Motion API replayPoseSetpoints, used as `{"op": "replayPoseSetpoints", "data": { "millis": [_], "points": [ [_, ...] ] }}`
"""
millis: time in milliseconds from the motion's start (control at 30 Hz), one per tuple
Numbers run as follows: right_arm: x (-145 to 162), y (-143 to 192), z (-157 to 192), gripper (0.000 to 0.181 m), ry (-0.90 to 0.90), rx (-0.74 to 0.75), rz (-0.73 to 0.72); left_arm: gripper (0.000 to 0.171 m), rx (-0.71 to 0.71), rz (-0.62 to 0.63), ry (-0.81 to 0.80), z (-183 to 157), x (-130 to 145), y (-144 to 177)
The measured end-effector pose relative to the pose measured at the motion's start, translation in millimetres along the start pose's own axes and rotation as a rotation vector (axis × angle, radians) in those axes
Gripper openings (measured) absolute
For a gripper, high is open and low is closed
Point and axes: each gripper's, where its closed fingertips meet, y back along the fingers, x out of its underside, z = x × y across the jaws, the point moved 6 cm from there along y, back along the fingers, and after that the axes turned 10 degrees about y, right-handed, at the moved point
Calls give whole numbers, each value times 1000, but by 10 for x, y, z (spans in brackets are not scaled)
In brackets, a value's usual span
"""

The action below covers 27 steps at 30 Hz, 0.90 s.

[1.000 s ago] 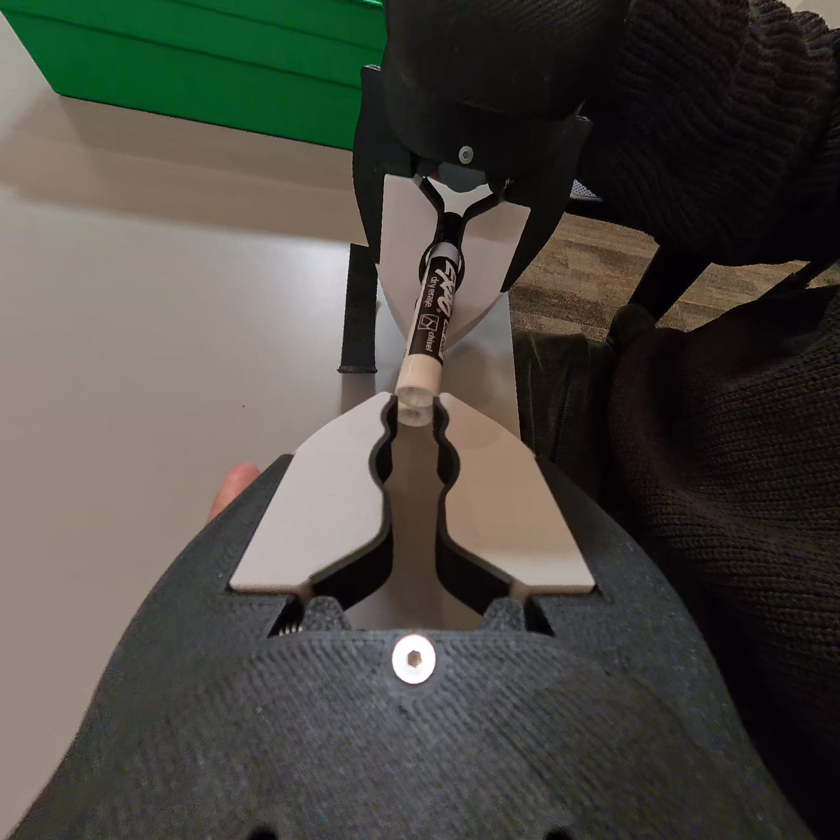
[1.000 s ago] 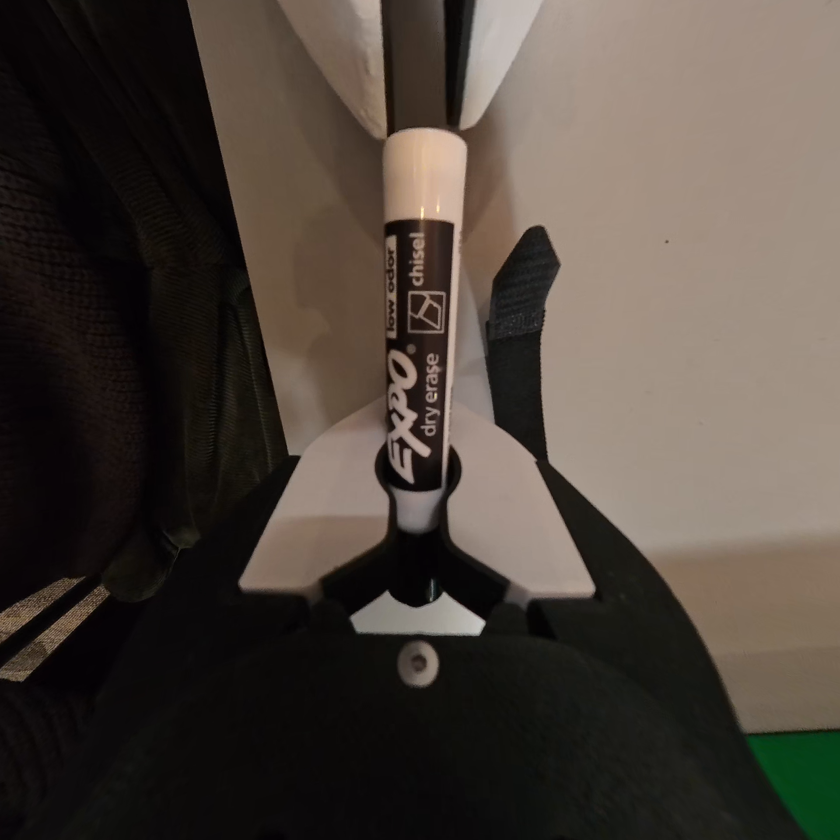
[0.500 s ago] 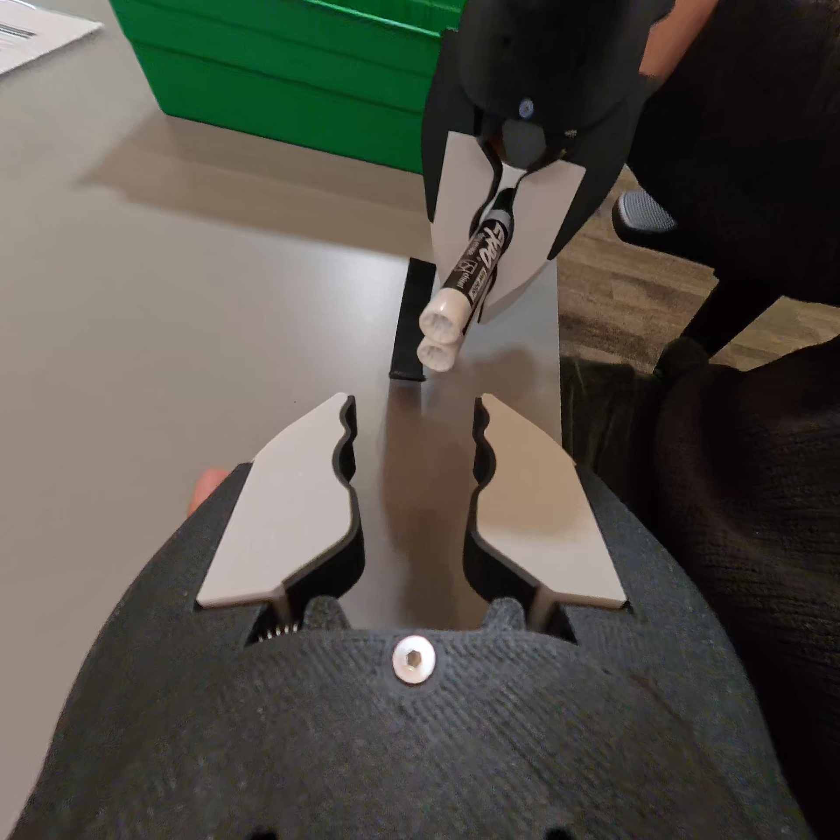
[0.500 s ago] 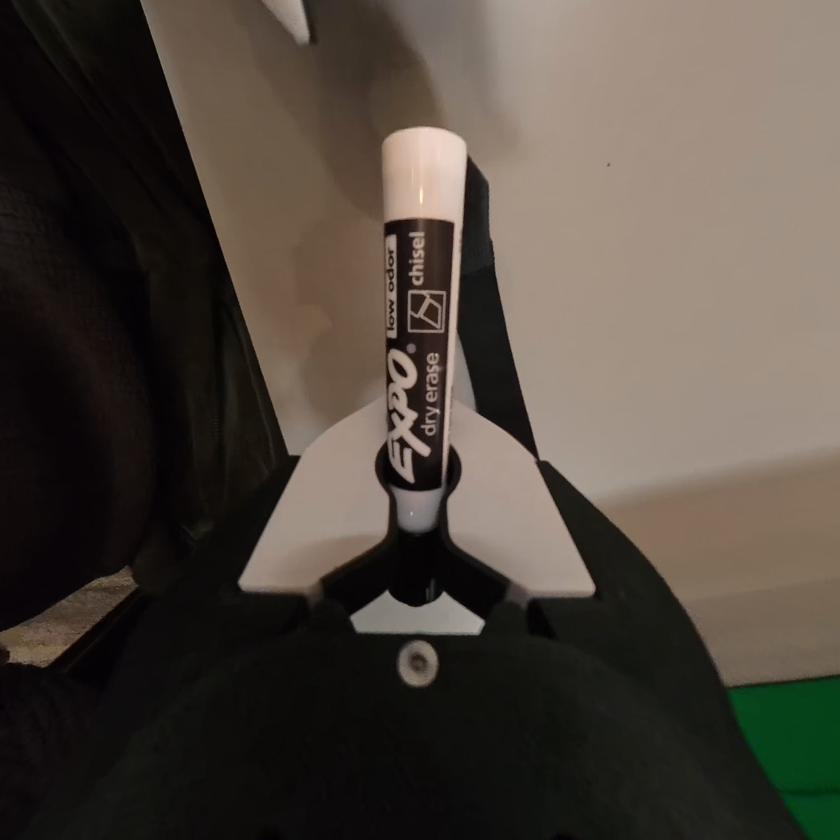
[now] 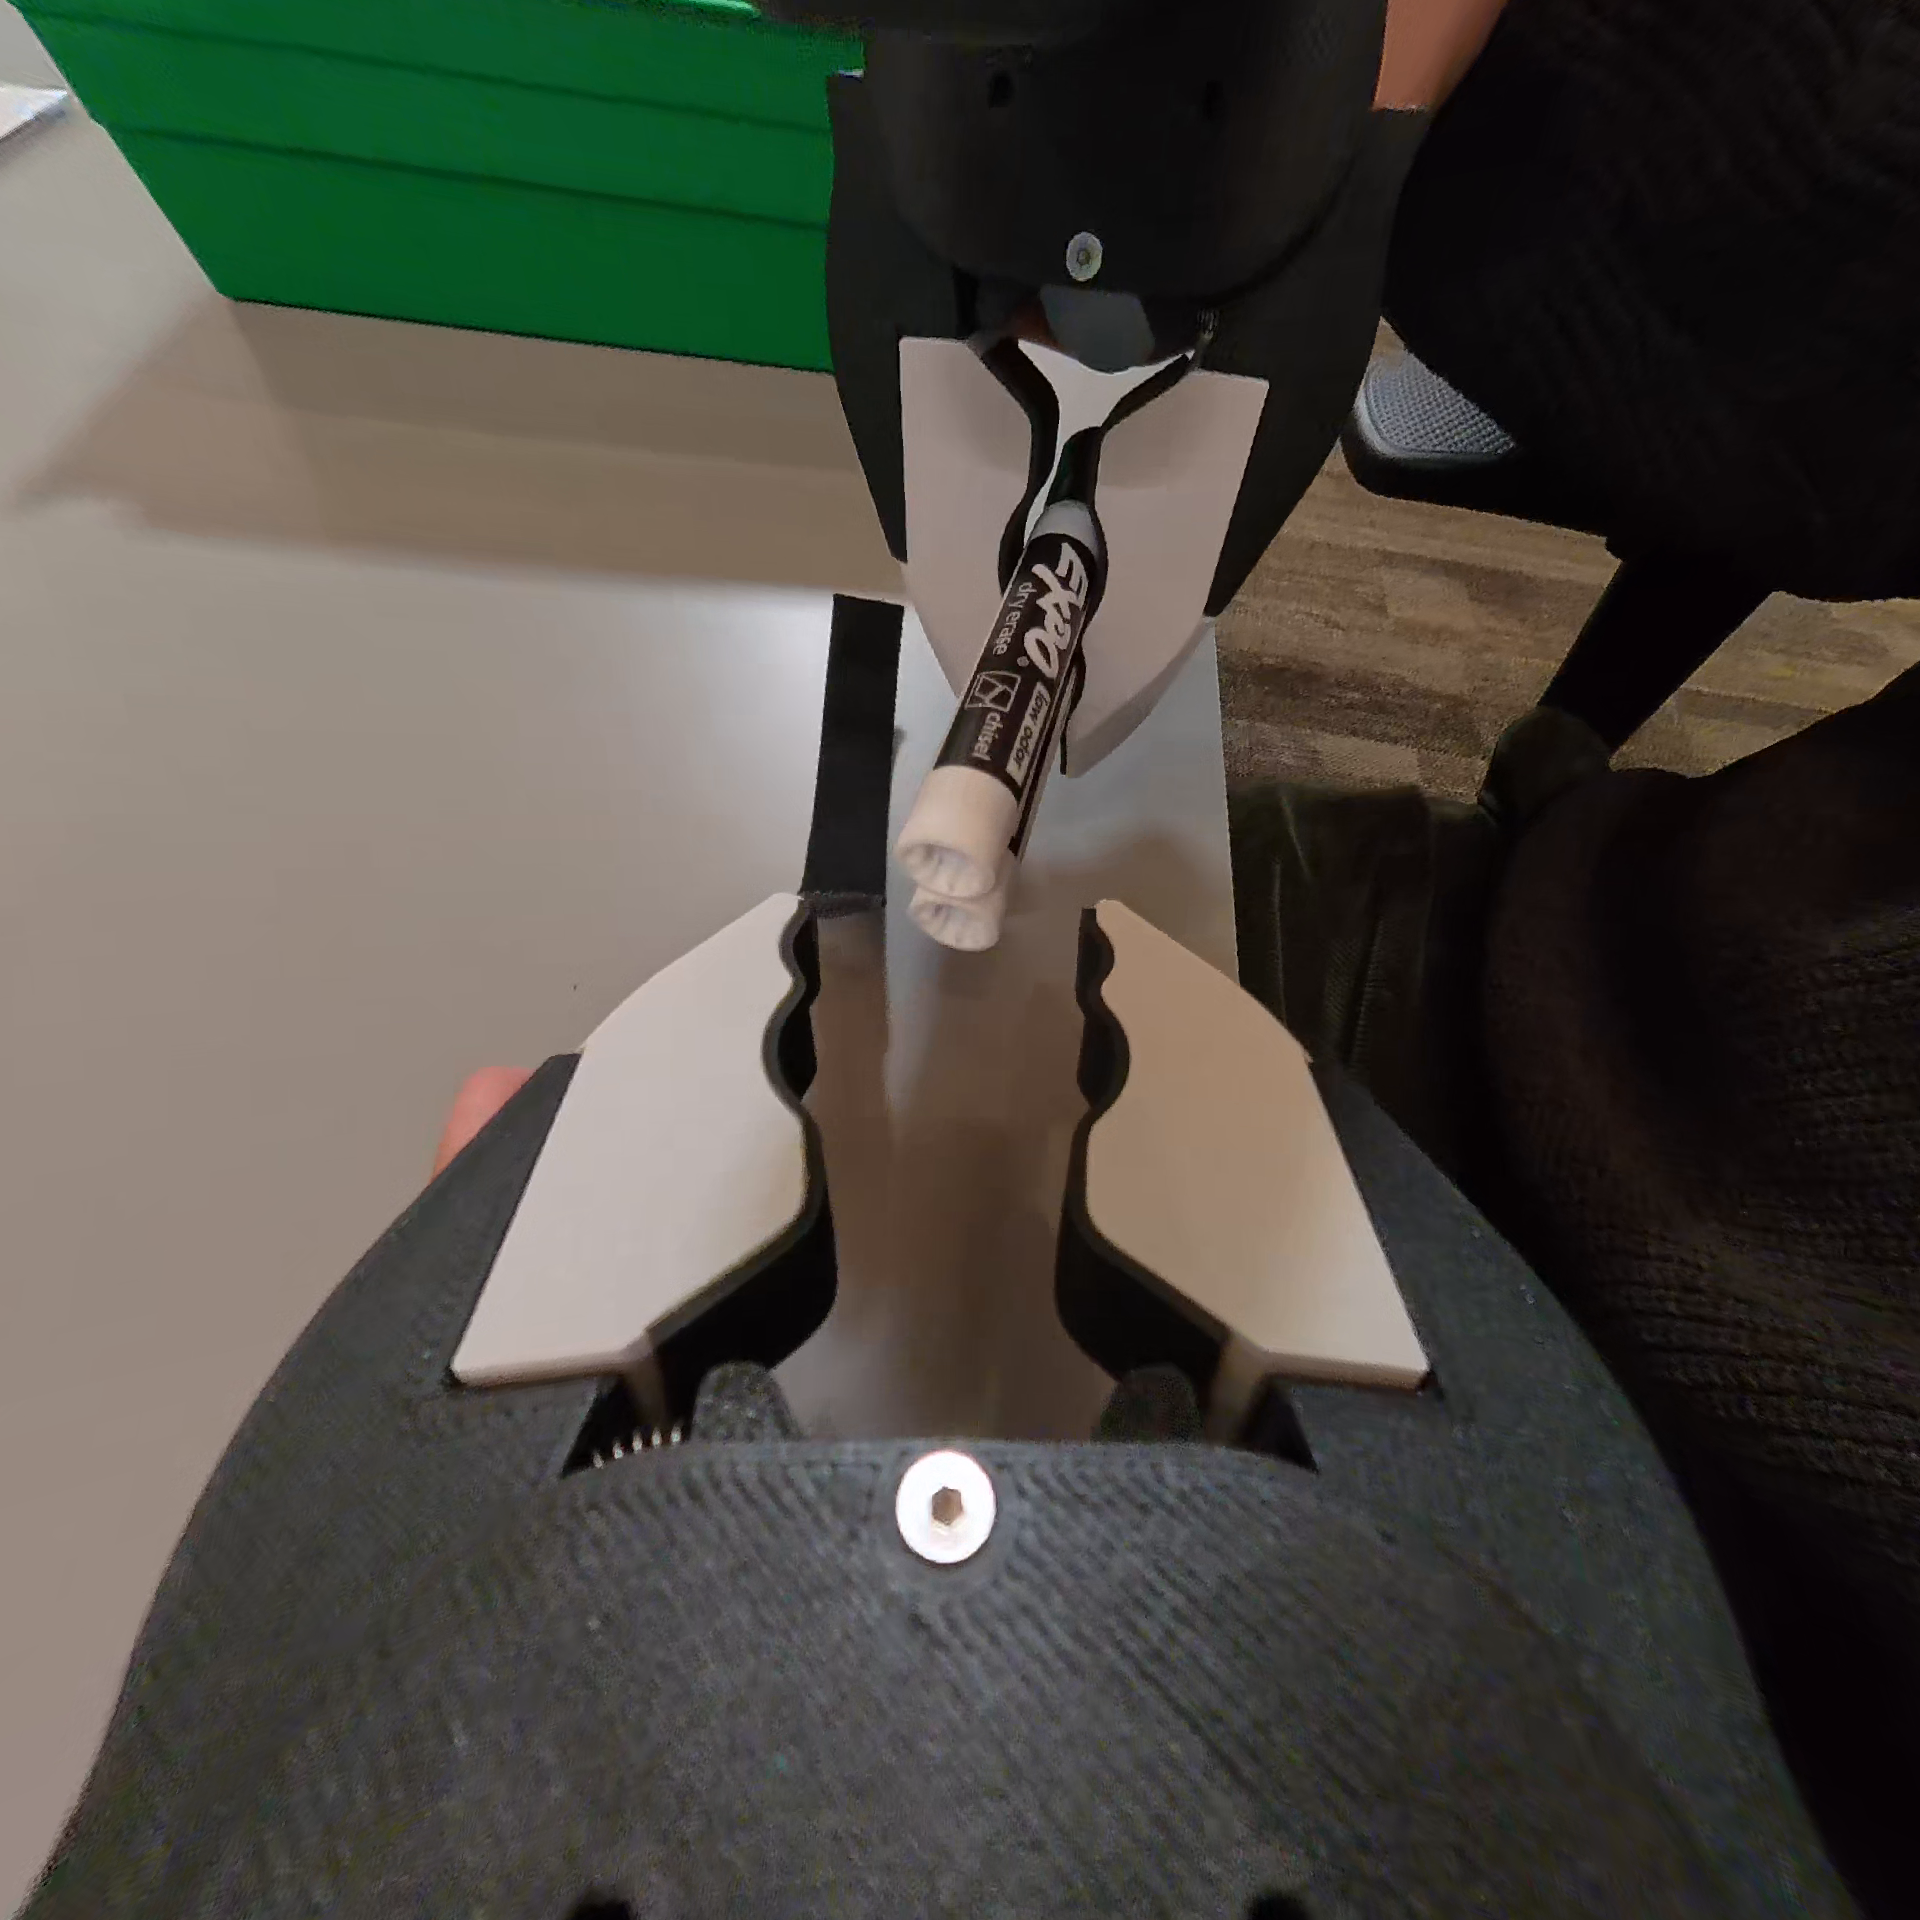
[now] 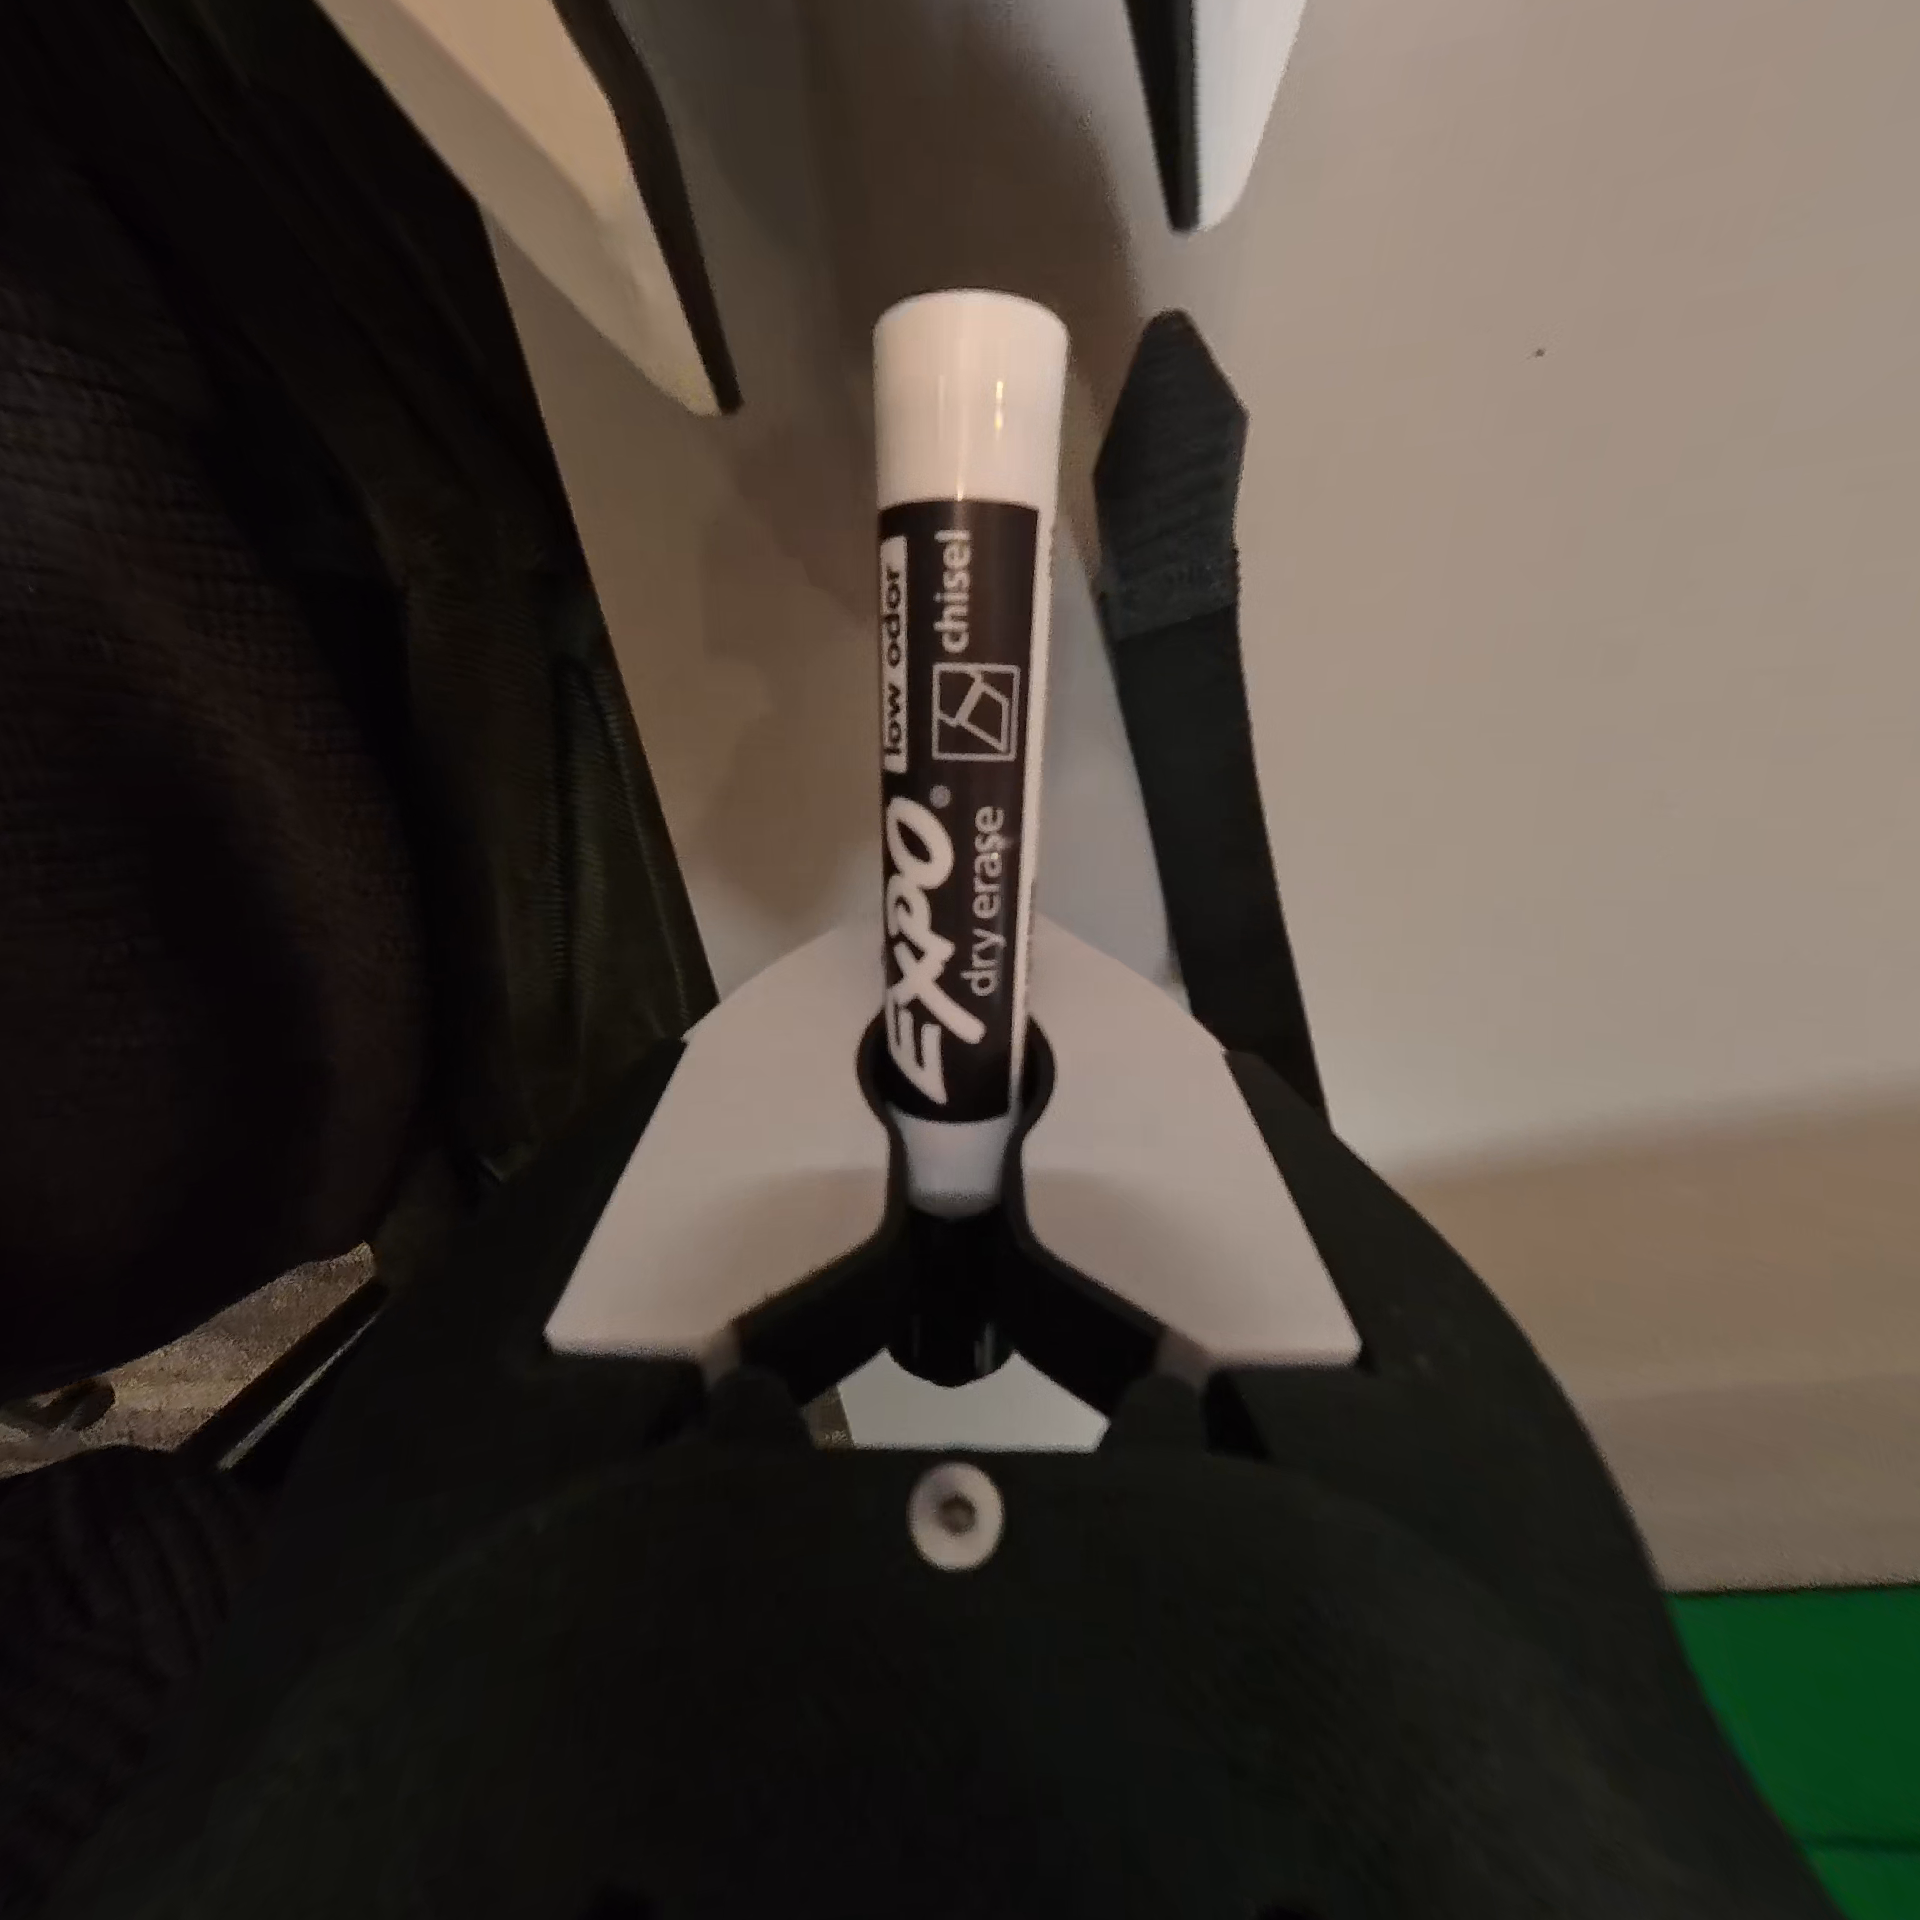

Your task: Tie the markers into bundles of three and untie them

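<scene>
1. Black-labelled dry-erase markers [image 5: 1003, 717] with pale round ends, two of them stacked, jut from the right tool [image 5: 1081, 665] in the upper middle of the left wrist view; its white jaws are clamped on their barrels.
2. A second ago the left tool [image 5: 945, 925] pinched the pale end of the upper marker. Now its jaws stand wide apart and hold nothing, with the marker ends just beyond their tips, lifted clear of the table [image 5: 312, 779].
3. That release leaves the markers wholly in the right tool's care. I judge the left one is now free to fetch the strap or a third marker; only two ends show, so the bundle looks short of three.
4. The black woven fabric strap [image 5: 852, 748] lies flat on the smooth beige table, just left of the markers in the left wrist view.
5. In the right wrist view the marker [image 6: 961, 748] rises glossy and cylindrical at centre frame, the strap [image 6: 1184, 675] to its right.
6. Both tools pair matte white plates, scalloped inside, with coarse black printed bodies.
7. A green plastic box [image 5: 468, 187] fills the upper left.
</scene>
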Motion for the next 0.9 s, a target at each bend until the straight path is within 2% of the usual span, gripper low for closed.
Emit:
{"op": "replayPoseSetpoints", "data": {
  "millis": [300, 500, 600, 733, 900],
  "points": [
    [-106, -25, 100, 14, 35, -10, 26, 41, 26, 2, -20, -78, -9, -74],
    [-100, -28, 103, 15, 45, 2, 32, 53, 31, 21, 7, -56, 13, -56],
    [-102, -29, 97, 15, 72, 31, 38, 62, 94, 32, 107, -40, 23, 2],
    [-146, -27, 130, 14, 128, 62, 40, 75, 219, 32, 375, 17, -12, 133],
    [-200, -7, 140, 14, 195, 91, 43, 77, 301, 111, 590, 24, -81, 220]
  ]
}}
